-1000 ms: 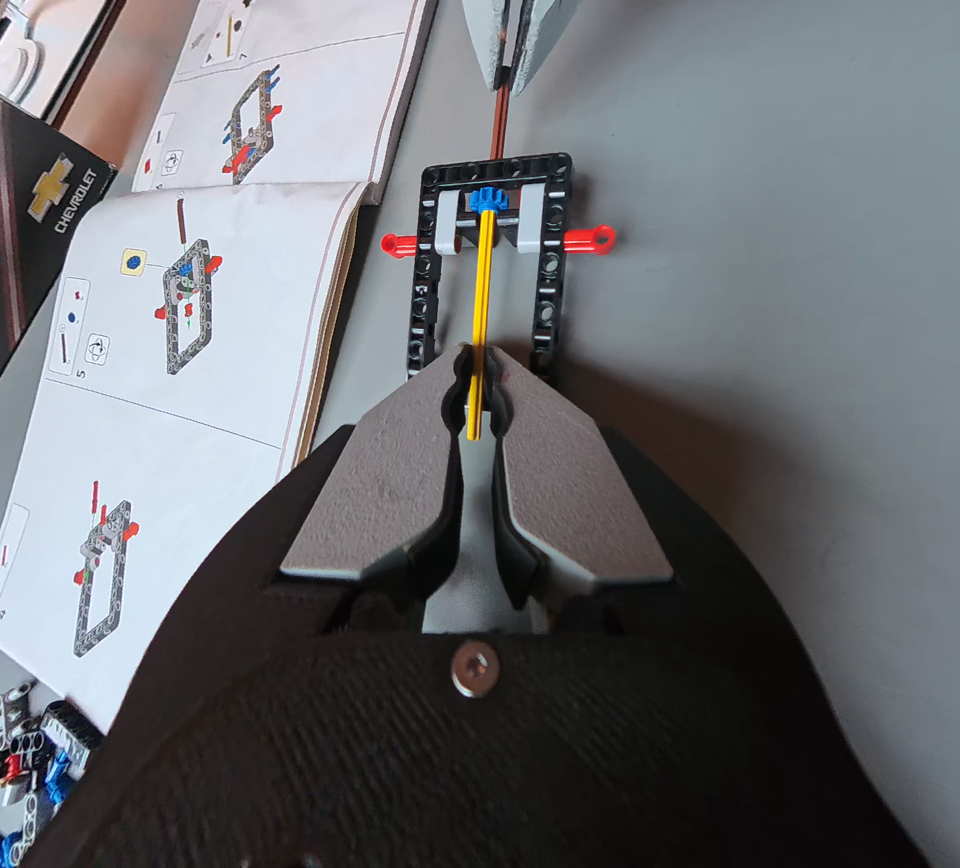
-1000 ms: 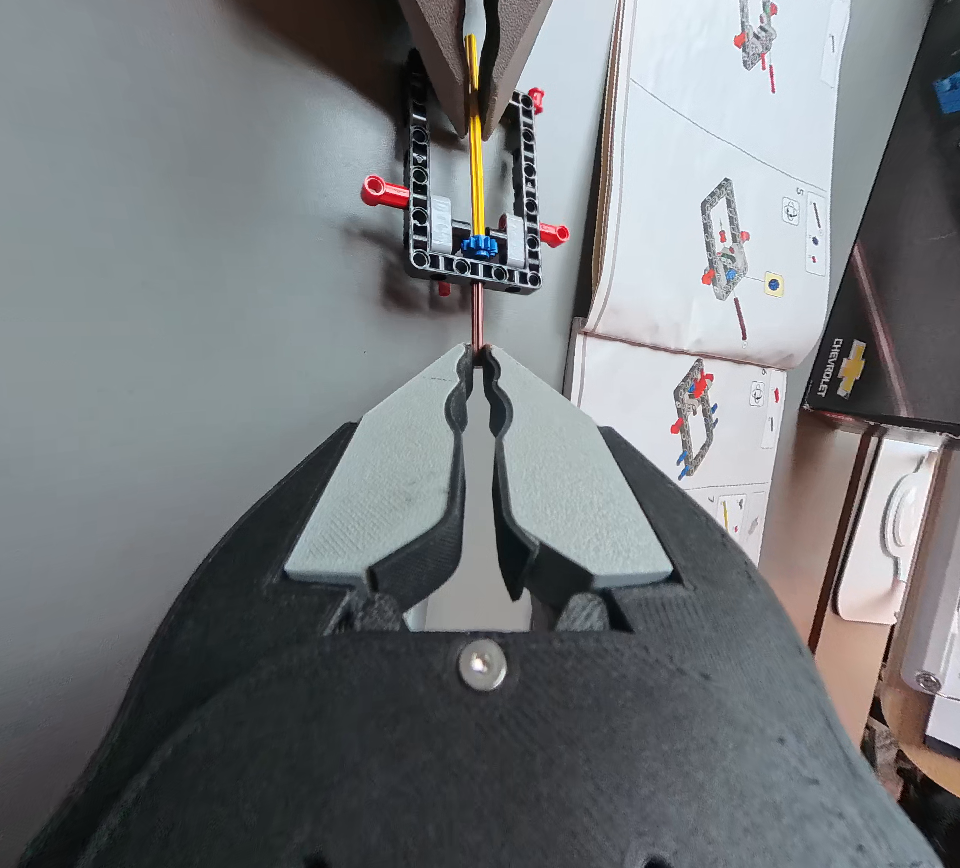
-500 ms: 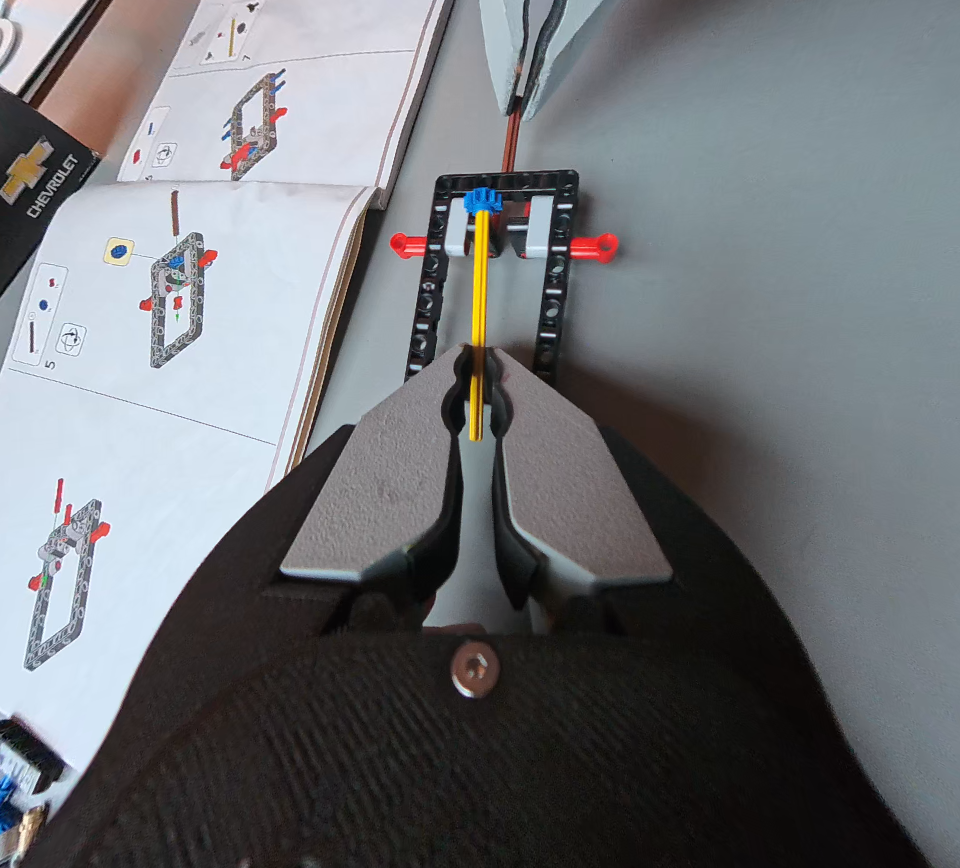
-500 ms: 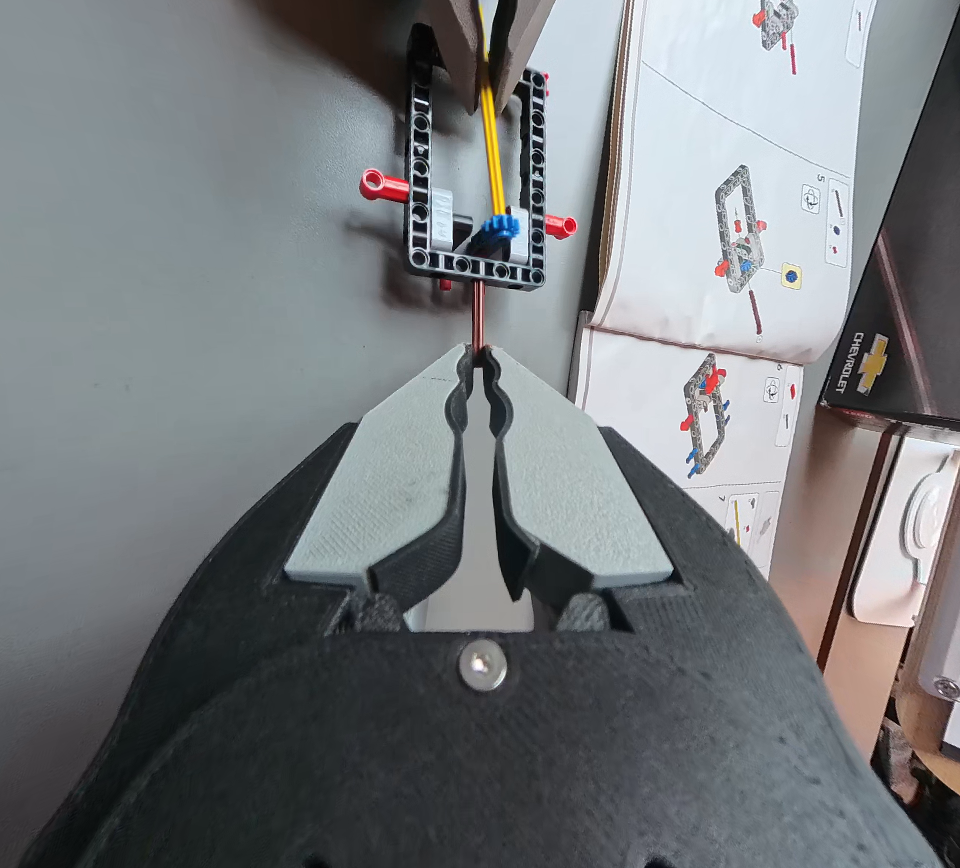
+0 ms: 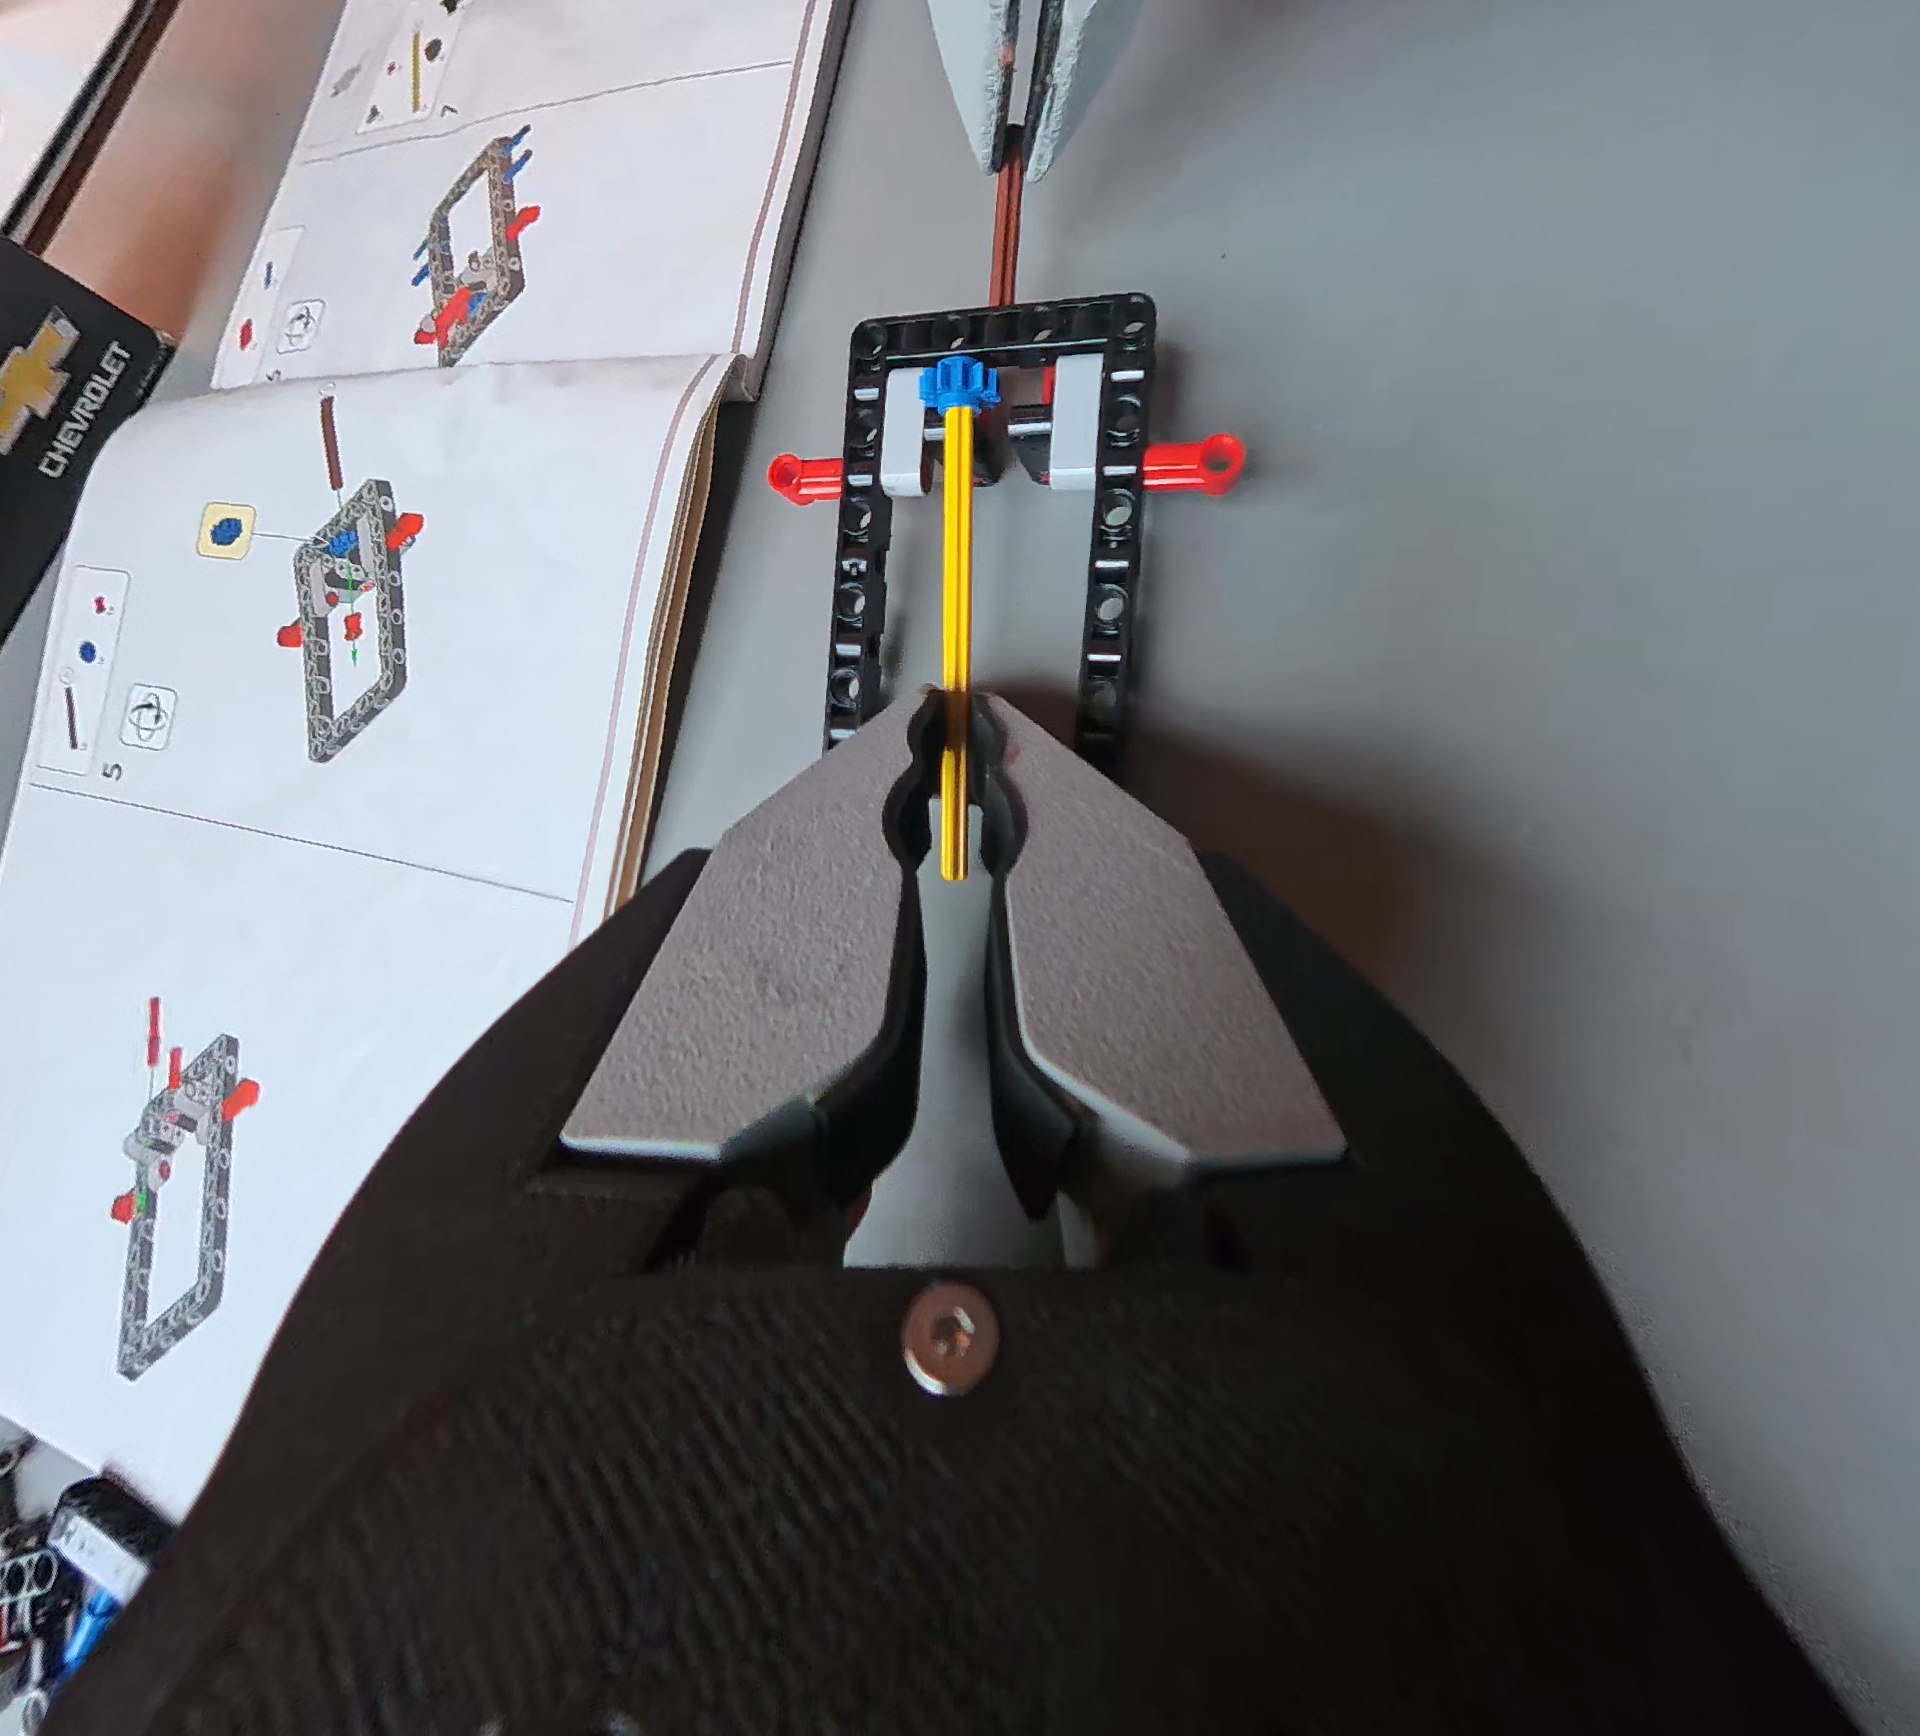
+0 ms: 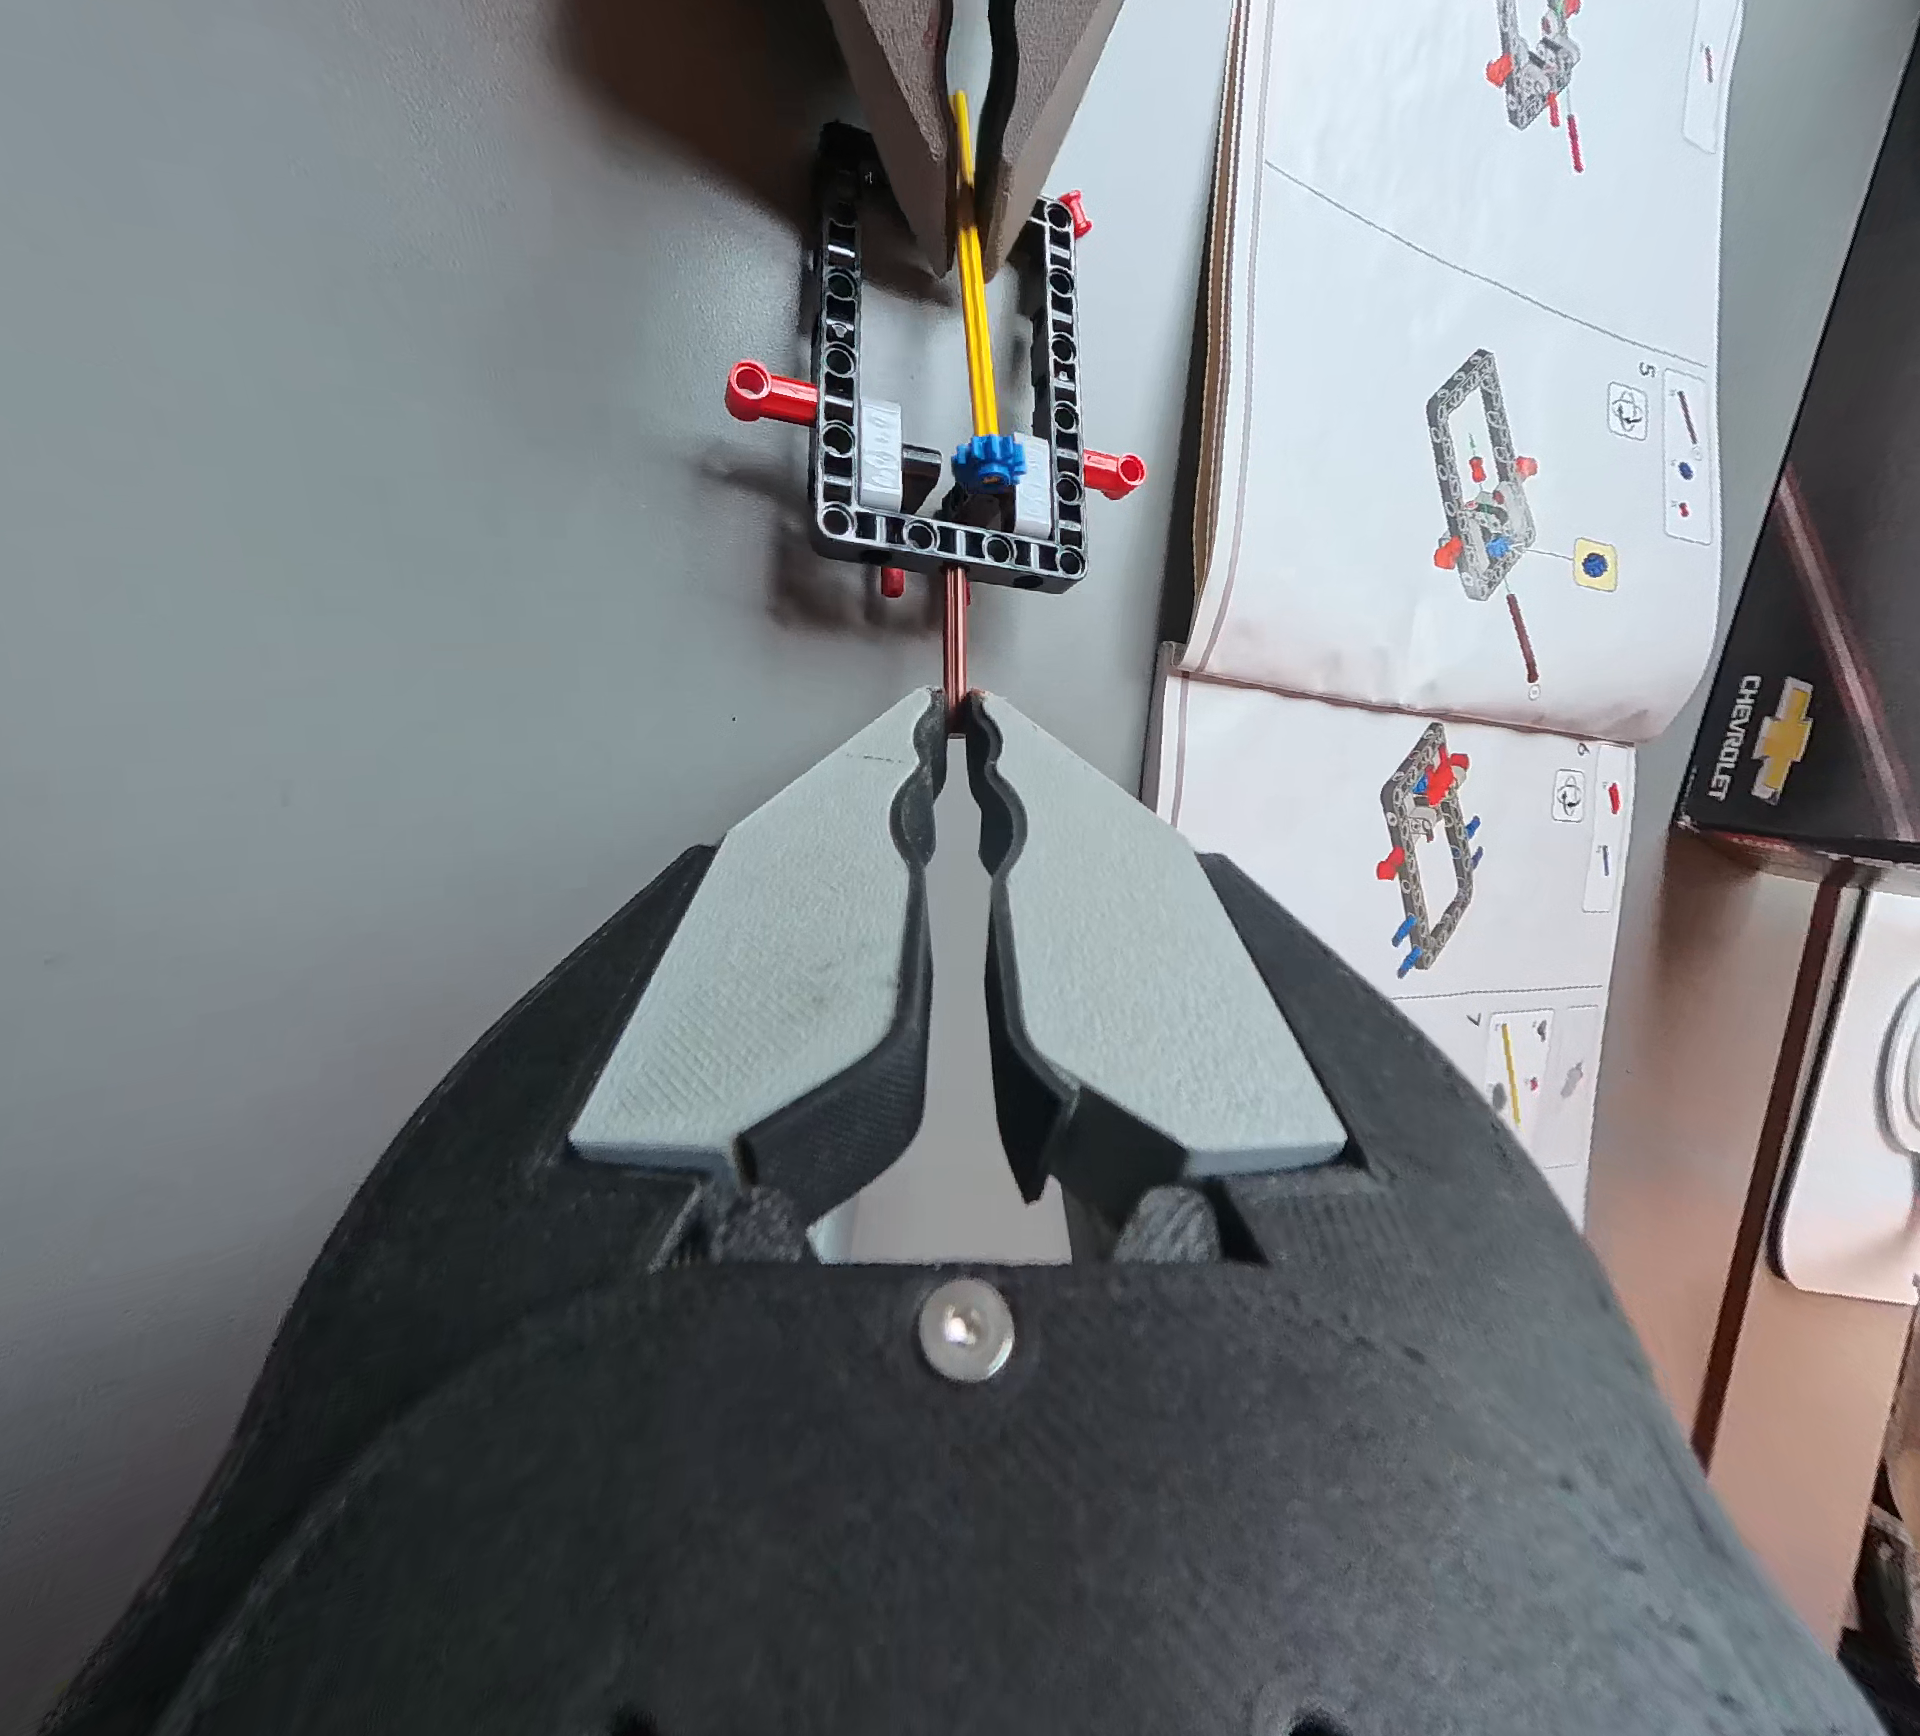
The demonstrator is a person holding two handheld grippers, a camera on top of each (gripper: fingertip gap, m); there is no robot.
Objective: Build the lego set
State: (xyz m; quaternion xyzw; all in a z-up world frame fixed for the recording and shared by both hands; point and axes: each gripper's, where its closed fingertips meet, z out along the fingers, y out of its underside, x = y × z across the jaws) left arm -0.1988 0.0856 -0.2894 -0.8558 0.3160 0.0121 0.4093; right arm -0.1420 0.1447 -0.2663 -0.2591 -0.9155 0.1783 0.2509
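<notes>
A black rectangular lego frame (image 5: 1117, 543) (image 6: 842, 377) with red pins and grey connectors lies on the grey table. My left gripper (image 5: 956, 699) is shut on a yellow axle (image 5: 956, 564) with a blue gear (image 5: 958, 385) on its far end, held inside the frame. My right gripper (image 6: 958, 699) is shut on a brown axle (image 6: 954, 637) that enters the frame's end beam from outside. The blue gear (image 6: 987, 465) sits a little to the right of the brown axle's line. The two grippers face each other across the frame.
An open instruction booklet (image 5: 436, 543) (image 6: 1455, 439) lies beside the frame. A black box (image 5: 62, 408) (image 6: 1787, 751) lies beyond it. Loose lego parts (image 5: 52, 1582) lie at the lower left of the left wrist view. Across from one pair of fingers to the other is roughly 9 cm.
The left gripper swung the yellow axle, so the gear went off the brown axle's line toward one grey connector and stays there. The right gripper holds the brown axle still.
</notes>
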